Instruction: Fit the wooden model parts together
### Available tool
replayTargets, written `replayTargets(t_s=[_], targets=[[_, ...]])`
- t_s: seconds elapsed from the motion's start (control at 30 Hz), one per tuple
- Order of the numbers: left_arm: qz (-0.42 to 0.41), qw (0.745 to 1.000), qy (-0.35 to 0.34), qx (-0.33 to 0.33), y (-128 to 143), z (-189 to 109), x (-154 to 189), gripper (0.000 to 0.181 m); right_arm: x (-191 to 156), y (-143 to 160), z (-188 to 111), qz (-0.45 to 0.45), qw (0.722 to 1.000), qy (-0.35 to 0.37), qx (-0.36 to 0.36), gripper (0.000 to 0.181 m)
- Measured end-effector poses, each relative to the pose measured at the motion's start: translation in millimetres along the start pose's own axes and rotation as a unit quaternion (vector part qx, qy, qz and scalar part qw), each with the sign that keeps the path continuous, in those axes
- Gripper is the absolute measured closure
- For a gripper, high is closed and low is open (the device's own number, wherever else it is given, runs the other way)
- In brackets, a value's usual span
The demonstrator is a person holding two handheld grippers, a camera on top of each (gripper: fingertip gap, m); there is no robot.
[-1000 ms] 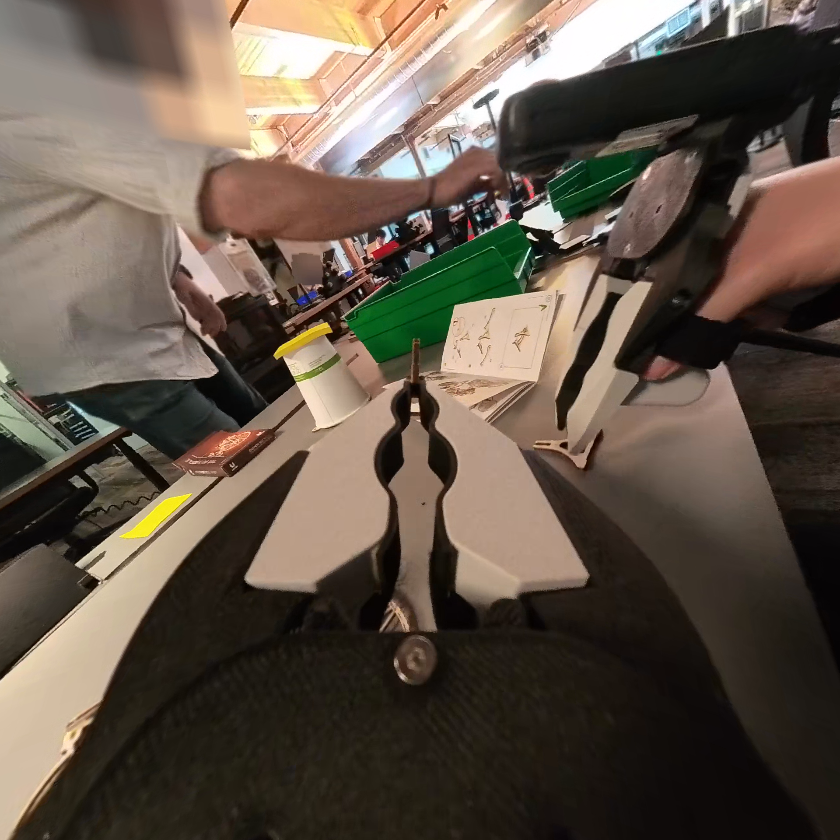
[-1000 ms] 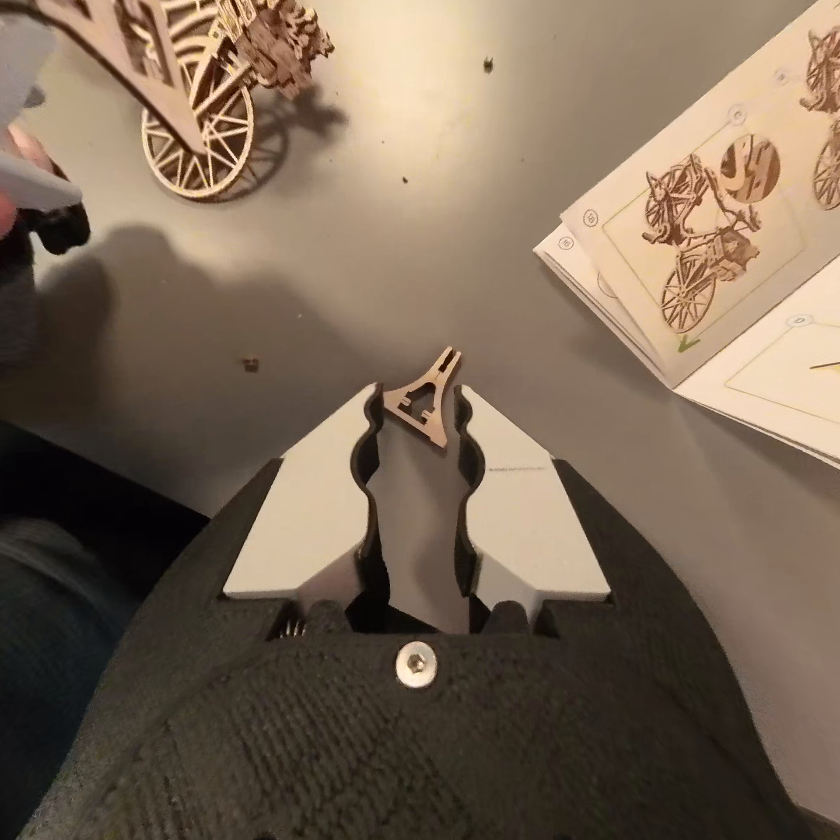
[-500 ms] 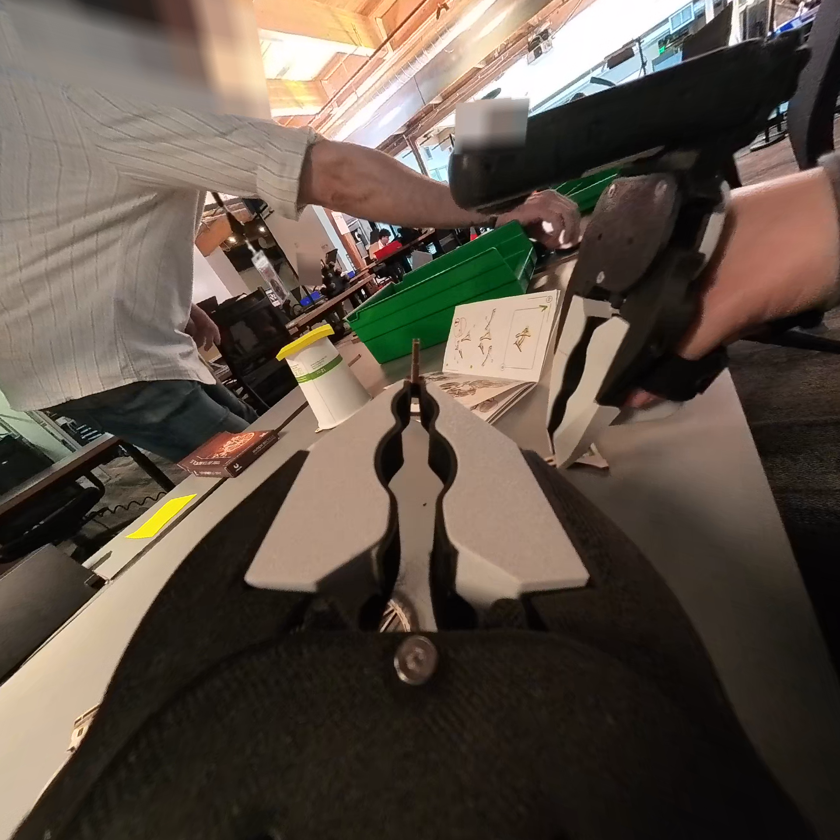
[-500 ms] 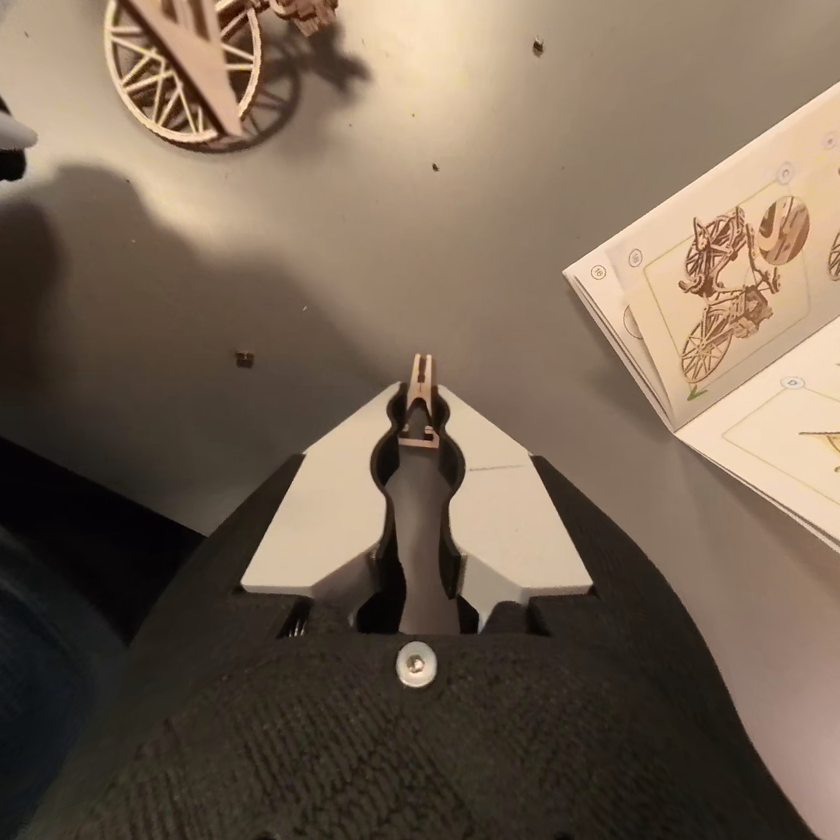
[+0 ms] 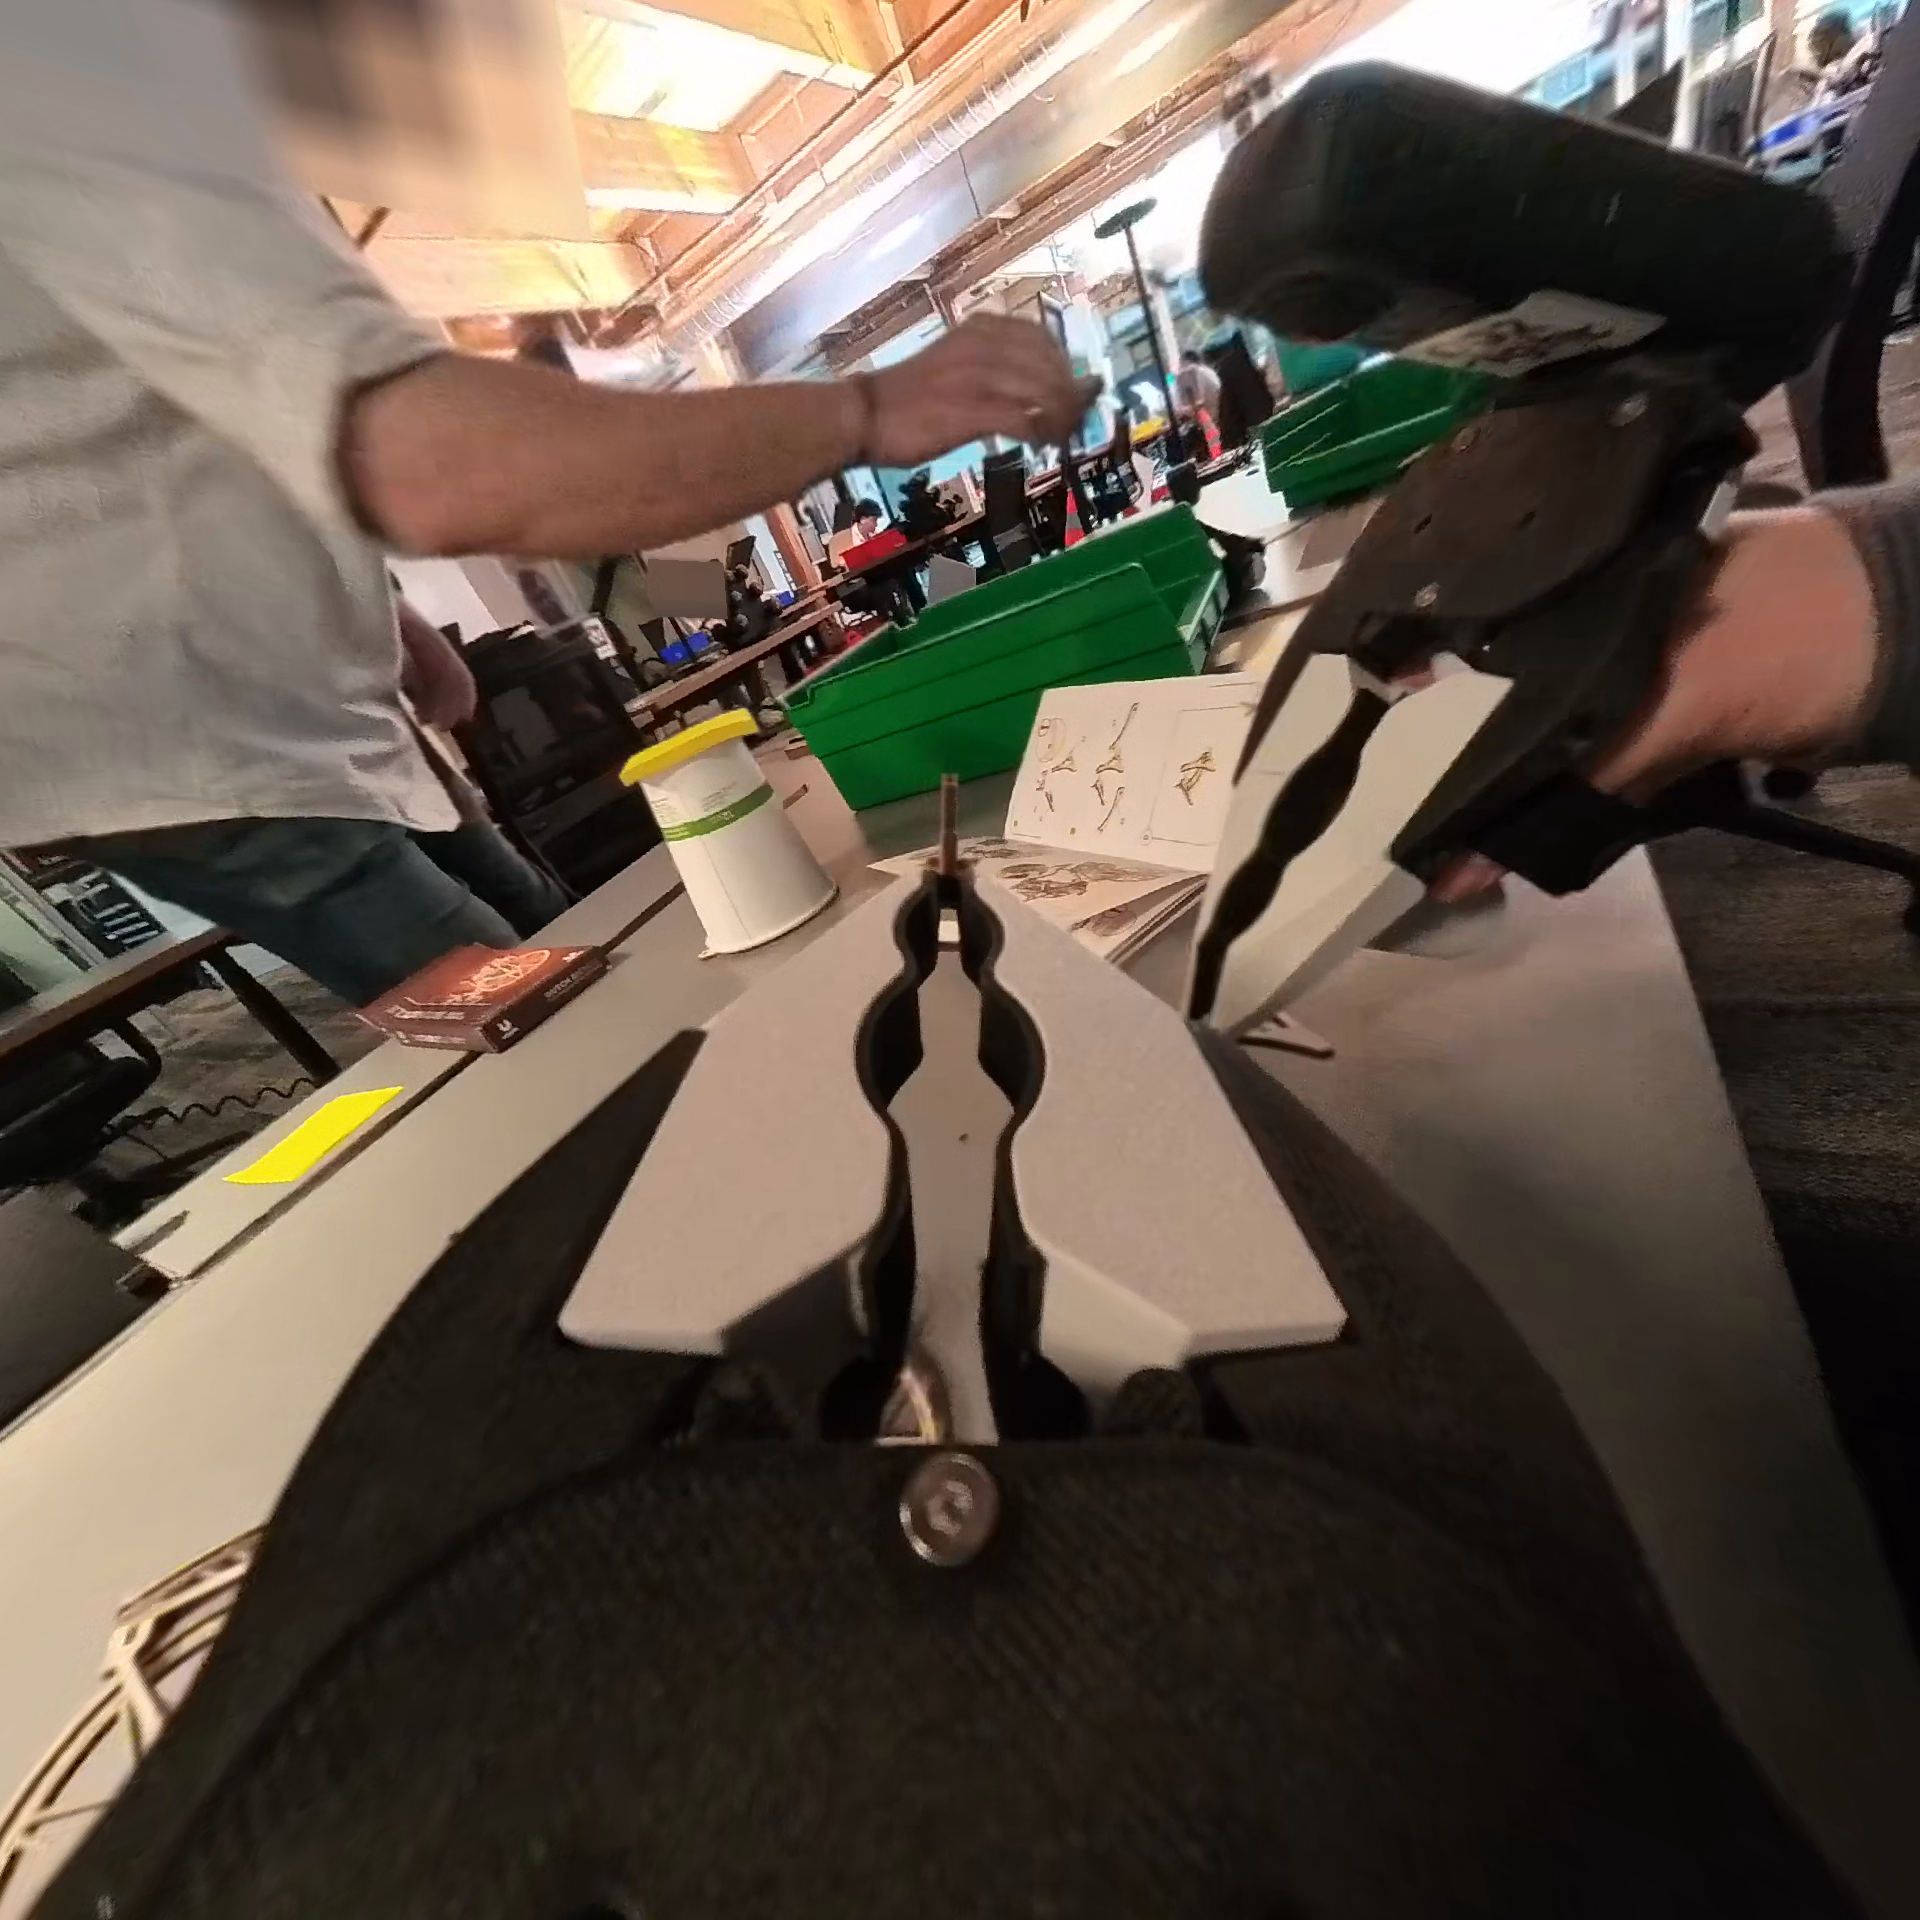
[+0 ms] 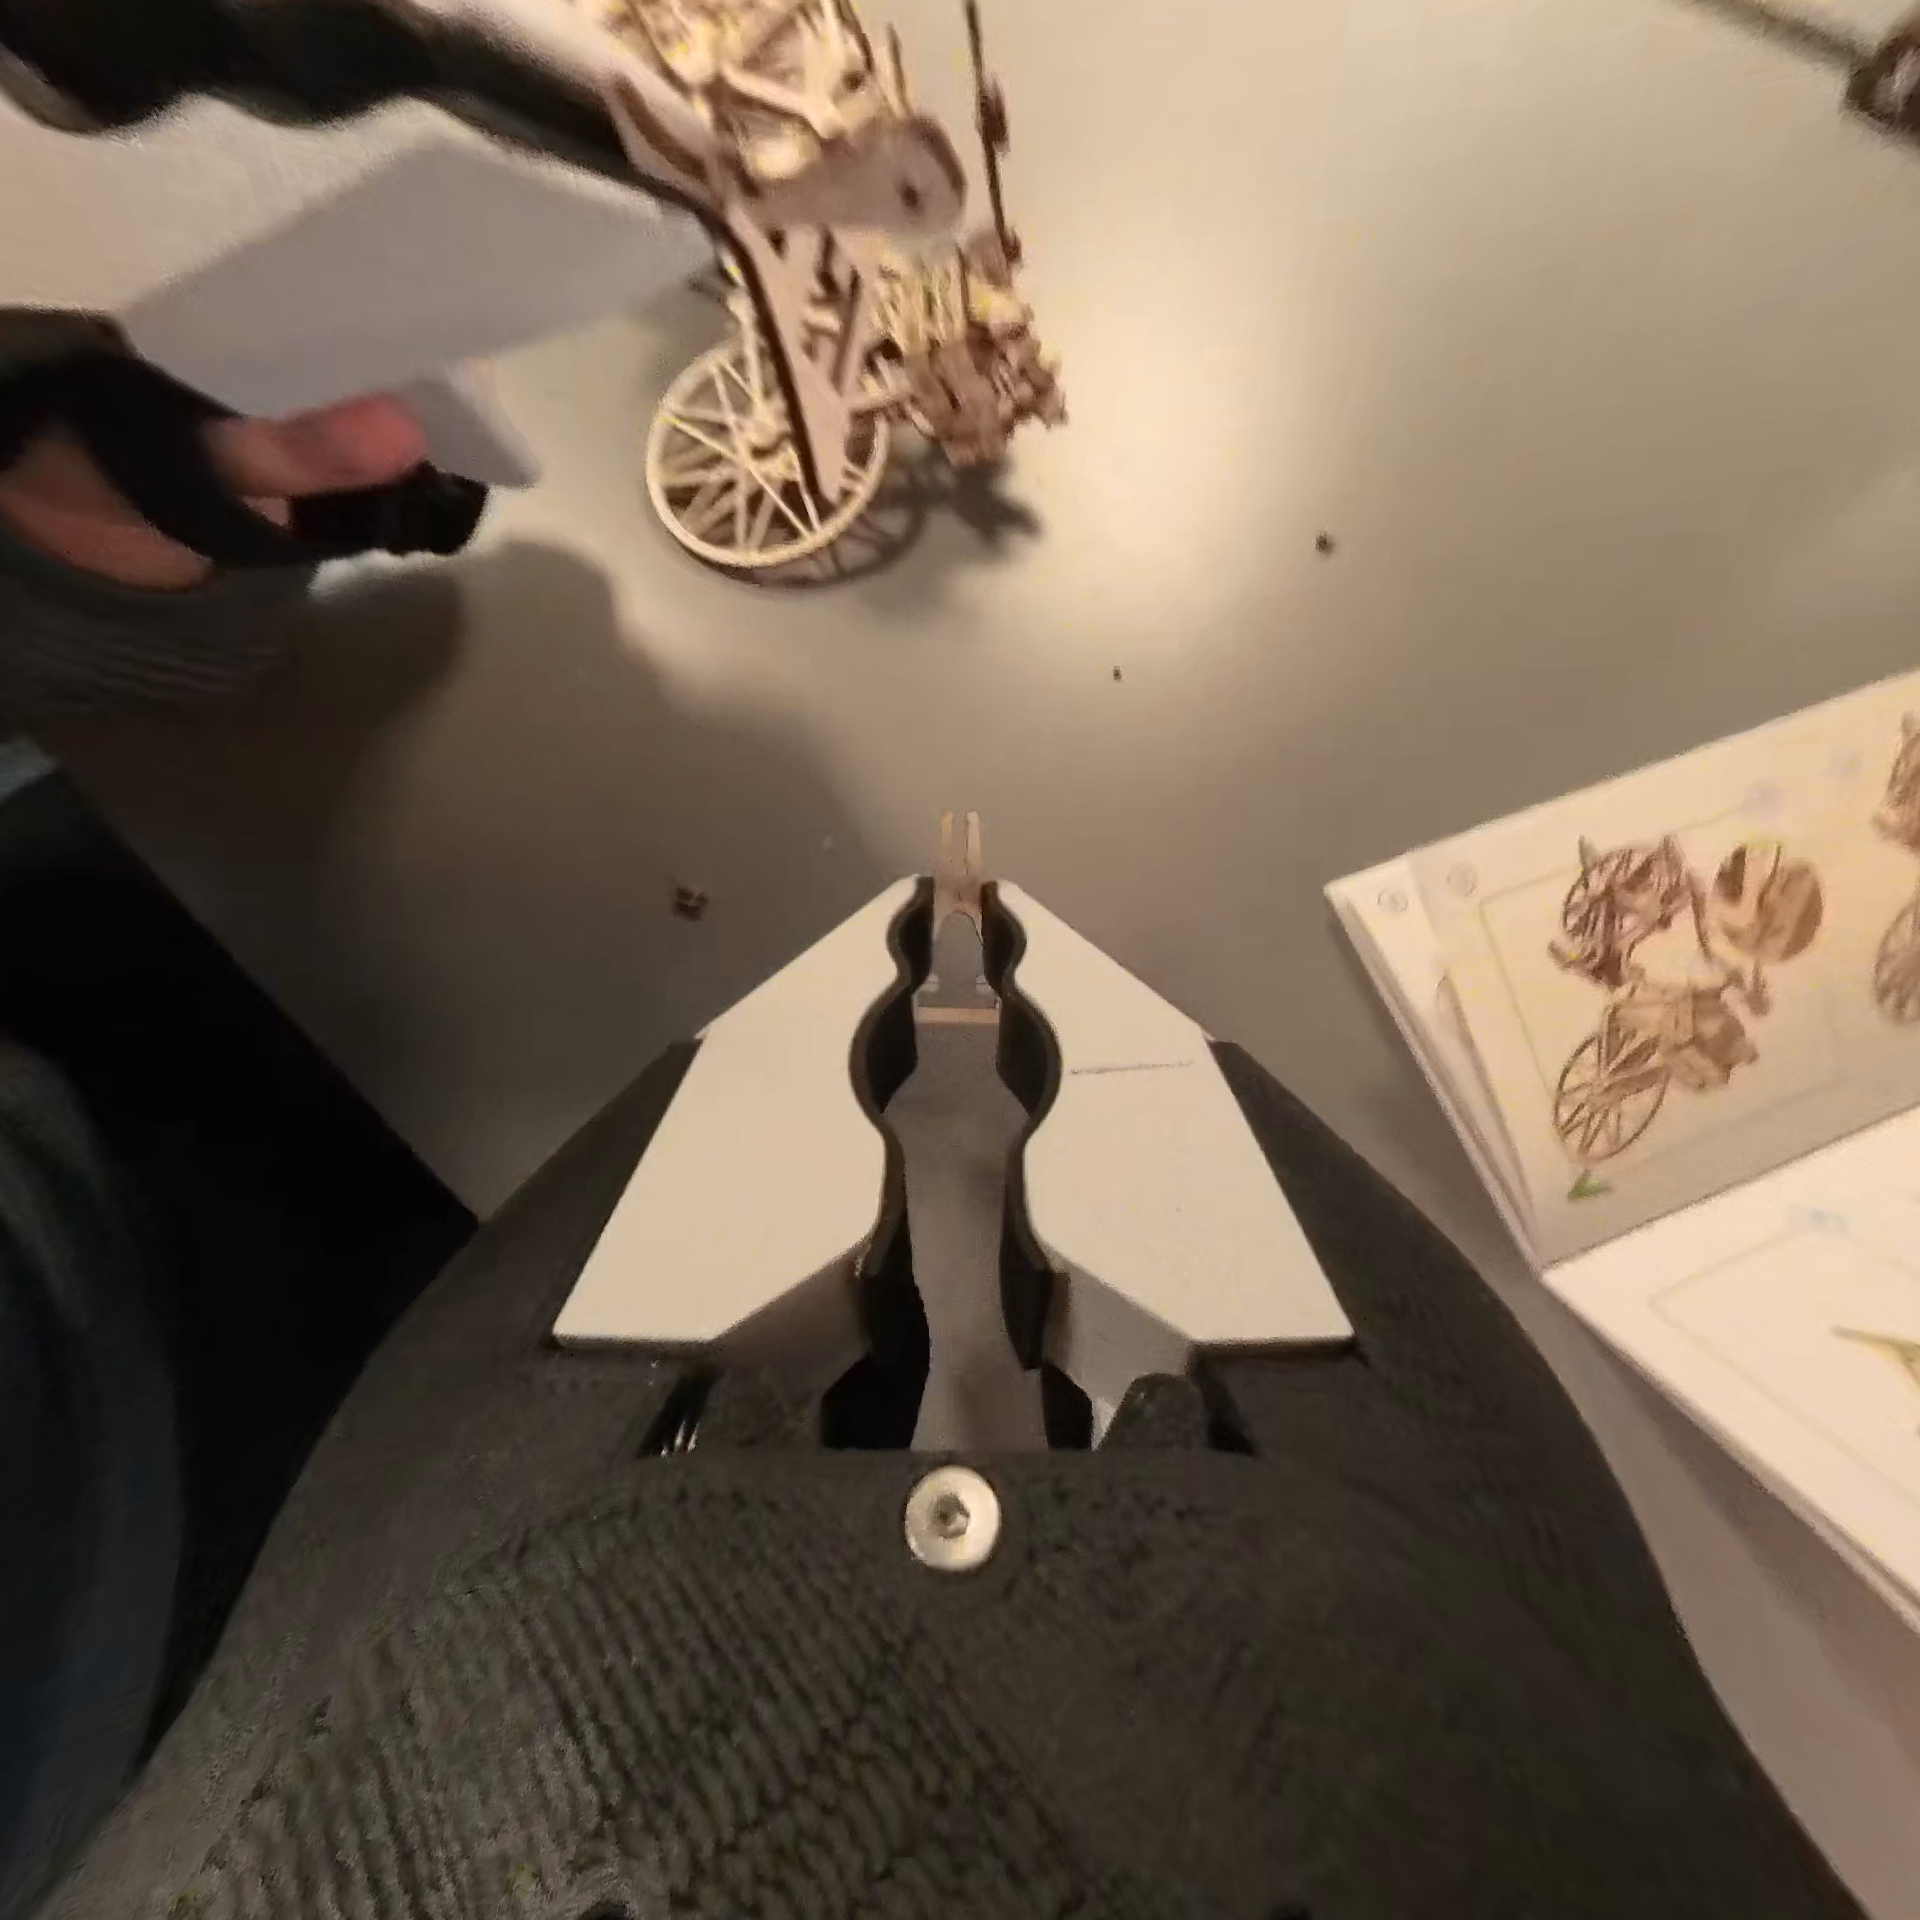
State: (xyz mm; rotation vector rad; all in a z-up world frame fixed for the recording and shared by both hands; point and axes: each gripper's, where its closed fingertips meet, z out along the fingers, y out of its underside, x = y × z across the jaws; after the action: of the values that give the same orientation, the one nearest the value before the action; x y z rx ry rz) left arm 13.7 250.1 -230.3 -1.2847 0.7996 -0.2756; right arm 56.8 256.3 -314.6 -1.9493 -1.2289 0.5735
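Note:
My right gripper (image 6: 961, 888) is shut on a small flat wooden part (image 6: 961, 862) whose forked end sticks out past the fingertips, just above the grey table (image 6: 1403, 364). A wooden bicycle model (image 6: 831, 343) stands on one wheel farther ahead, blurred. My left gripper (image 5: 948, 899) is shut on a thin edge of that model (image 5: 948, 826); a wheel of it (image 5: 125, 1714) shows at the bottom left. In the left wrist view the right gripper (image 5: 1210, 1013) points down at the table, the small part (image 5: 1283, 1034) at its tip.
An open instruction booklet (image 6: 1662, 1039) lies right of the right gripper. Beyond the left gripper are a white tub with a yellow lid (image 5: 738, 842), a brown box (image 5: 488, 992) and green bins (image 5: 997, 665). A person (image 5: 156, 520) reaches over the table's left side. The tips of one gripper are about 10 cm away from the tips of the other.
The right gripper closed on the small part, which lay flat between open fingers a second ago, and turned it on edge. The bicycle model has swung closer to the middle of the right wrist view.

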Motion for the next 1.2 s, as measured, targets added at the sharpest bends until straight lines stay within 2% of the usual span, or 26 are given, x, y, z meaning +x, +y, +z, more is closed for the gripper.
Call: replayTargets(t_s=[0.1,0.17,0.3,0.4,0.5,0.7,0.9,1.03,1.2], targets=[[-0.044,0.998,0.039,0.001,0.7,-0.2,3.2,0.180,7.0,-14.3,-7.4,0.002,0.998,-0.020,0.060,0.175],[-0.108,0.989,0.097,-0.019,8.7,3.4,10.6,0.180,7.3,-24.3,-12.2,0.001,0.993,-0.053,0.101,0.175],[-0.270,0.943,0.194,-0.021,7.6,8.2,12.8,0.179,2.5,-43.2,-19.1,0.009,0.974,-0.147,0.171,0.175],[-0.331,0.914,0.233,-0.020,7.2,9.7,6.6,0.179,1.0,-54.4,-24.4,0.050,0.950,-0.225,0.209,0.175],[-0.356,0.898,0.257,-0.007,4.4,8.2,1.3,0.179,-1.4,-63.3,-28.4,0.081,0.927,-0.280,0.238,0.175],[-0.426,0.862,0.272,0.043,-4.4,3.6,-8.7,0.180,-8.5,-76.5,-31.9,0.119,0.891,-0.333,0.284,0.175],[-0.441,0.854,0.273,0.047,-3.0,1.9,-9.0,0.180,-15.2,-78.9,-25.9,0.146,0.878,-0.347,0.295,0.175],[-0.434,0.857,0.274,0.040,-1.5,1.9,-6.3,0.180,-17.8,-82.8,-27.2,0.162,0.865,-0.360,0.310,0.175],[-0.441,0.852,0.279,0.044,-1.3,0.8,-8.2,0.180,-17.6,-82.3,-25.1,0.165,0.866,-0.358,0.307,0.175]])
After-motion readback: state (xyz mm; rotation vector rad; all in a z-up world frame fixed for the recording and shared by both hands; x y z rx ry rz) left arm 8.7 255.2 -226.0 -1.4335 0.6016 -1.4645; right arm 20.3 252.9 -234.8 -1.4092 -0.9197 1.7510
